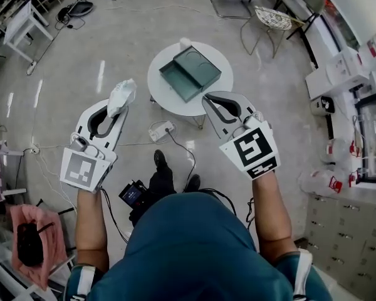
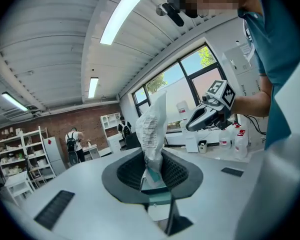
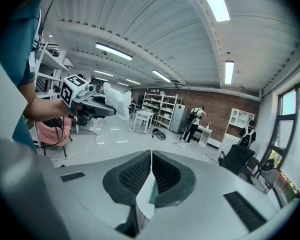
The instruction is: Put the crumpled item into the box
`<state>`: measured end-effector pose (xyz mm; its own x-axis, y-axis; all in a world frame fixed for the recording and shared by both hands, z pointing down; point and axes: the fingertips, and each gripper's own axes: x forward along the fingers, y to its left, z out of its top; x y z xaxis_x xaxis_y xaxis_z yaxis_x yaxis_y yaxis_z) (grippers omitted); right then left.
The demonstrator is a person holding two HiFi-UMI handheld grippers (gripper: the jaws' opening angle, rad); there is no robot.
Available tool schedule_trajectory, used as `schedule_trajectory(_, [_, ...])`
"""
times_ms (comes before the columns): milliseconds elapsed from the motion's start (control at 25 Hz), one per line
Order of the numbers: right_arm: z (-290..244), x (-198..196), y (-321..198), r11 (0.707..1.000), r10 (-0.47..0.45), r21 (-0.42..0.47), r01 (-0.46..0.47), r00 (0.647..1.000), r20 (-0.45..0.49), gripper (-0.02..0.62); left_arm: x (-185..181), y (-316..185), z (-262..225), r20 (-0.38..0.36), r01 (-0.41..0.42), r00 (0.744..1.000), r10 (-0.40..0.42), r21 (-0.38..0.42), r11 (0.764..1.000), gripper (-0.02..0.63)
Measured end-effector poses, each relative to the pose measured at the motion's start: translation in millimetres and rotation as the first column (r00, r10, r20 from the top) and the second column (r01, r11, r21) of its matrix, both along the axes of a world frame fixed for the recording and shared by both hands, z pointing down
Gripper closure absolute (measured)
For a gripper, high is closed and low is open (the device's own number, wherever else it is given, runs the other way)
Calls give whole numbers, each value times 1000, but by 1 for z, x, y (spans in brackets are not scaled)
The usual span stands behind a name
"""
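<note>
Left gripper (image 1: pixel 114 112) tight on crumpled white wrapper (image 1: pixel 123 95), right gripper (image 1: pixel 217 99) jaws together, empty; green box (image 1: pixel 189 73) at twelve o'clock.

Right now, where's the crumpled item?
Head view, left side: the crumpled item is pinched in the left gripper, beside the round table and short of the box.

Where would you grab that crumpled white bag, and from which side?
By one bunched end, coming end-on, as the left gripper does now. Its jaws are shut on the narrow end of the crumpled bag, and the looser, wider part sticks out past the tips. It looks soft, so a pinched-together end probably holds firmest.
</note>
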<state>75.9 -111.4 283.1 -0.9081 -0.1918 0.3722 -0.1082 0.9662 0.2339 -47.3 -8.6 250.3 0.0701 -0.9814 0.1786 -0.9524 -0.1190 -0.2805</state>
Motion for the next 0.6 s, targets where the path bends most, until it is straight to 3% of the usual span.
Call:
schedule_trajectory(200, [-23, 0, -88, 992, 127, -17, -128, 992, -25, 557, -12, -98, -19, -21, -119, 993, 118, -14, 993, 523])
schedule_trajectory(600, [-30, -78, -141, 970, 242, 3, -242, 969, -44, 557, -93, -179, -17, -49, -262, 964, 263, 9, 965, 523])
